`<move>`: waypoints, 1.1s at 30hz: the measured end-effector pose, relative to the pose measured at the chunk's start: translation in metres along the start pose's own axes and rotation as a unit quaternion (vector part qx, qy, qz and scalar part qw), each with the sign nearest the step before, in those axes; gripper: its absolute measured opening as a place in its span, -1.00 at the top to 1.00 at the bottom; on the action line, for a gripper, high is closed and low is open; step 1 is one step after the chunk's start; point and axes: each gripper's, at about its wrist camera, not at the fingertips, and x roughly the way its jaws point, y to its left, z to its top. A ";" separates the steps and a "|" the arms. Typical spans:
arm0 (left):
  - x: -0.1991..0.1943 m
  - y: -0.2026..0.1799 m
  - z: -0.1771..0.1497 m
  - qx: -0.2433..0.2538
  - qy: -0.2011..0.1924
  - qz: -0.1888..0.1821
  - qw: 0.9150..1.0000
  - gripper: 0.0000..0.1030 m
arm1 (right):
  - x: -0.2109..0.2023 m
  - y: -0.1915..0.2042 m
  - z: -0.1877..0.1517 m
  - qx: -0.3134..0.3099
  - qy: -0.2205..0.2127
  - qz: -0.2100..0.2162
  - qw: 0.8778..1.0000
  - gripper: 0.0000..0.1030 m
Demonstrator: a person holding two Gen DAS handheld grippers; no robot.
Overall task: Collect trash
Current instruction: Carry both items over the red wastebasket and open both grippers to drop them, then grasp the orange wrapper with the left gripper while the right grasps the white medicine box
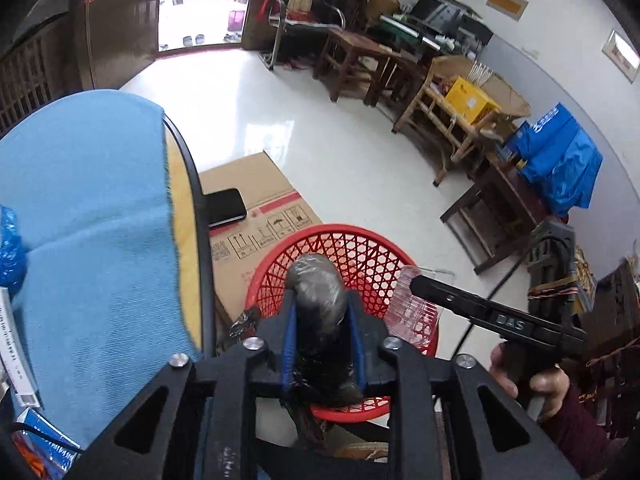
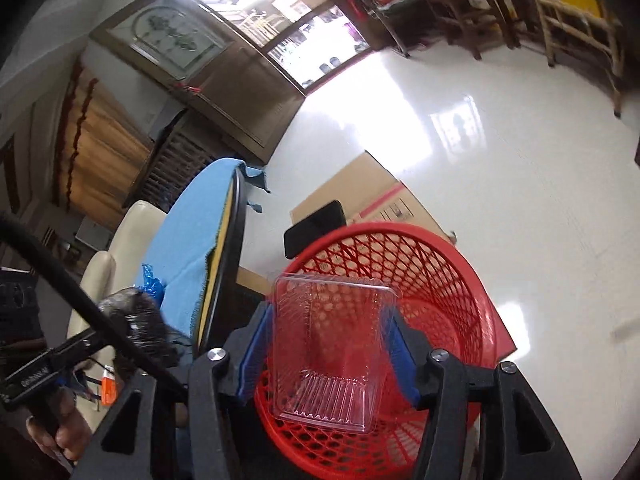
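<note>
My left gripper point(image 1: 320, 344) clamps a soft, light wad of dark film point(image 1: 320, 300); my right gripper point(image 2: 326, 344) pinches a clear, crushable clamshell tray point(image 2: 328, 352) by its 2 sides. Beyond both jaws gapes the red mesh basket point(image 2: 452, 280).

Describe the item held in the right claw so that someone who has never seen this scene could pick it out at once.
Find the red mesh basket on the floor beside the blue-covered table. Poised over its opening, gripped in the right claw, is a clear plastic container: rectangular, see-through, with a ribbed base. The left claw holds a dark plastic-wrapped bundle, which is opaque, while the container lets the red mesh show through.
</note>
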 end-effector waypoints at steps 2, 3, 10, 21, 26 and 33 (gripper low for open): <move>0.009 -0.001 0.001 0.002 0.011 0.003 1.000 0.31 | -0.001 -0.006 -0.001 0.007 0.004 0.005 1.000 -0.25; 0.011 -0.001 0.000 0.002 0.014 0.005 1.000 0.21 | -0.001 -0.006 -0.001 0.009 0.004 0.009 1.000 -0.26; -0.024 0.026 -0.018 -0.018 -0.017 0.033 0.999 0.05 | -0.008 -0.016 0.009 0.030 -0.040 -0.020 0.999 -0.34; -0.129 0.137 -0.110 -0.155 -0.097 0.181 0.966 -0.02 | 0.034 -0.059 -0.001 0.146 0.010 -0.098 0.984 -0.34; -0.172 0.190 -0.159 -0.242 -0.118 0.225 0.936 -0.10 | 0.052 -0.025 -0.015 0.105 0.040 -0.094 0.989 -0.37; -0.192 0.225 -0.200 -0.292 -0.128 0.241 0.917 -0.10 | 0.047 0.000 -0.031 0.065 0.024 -0.139 0.988 -0.37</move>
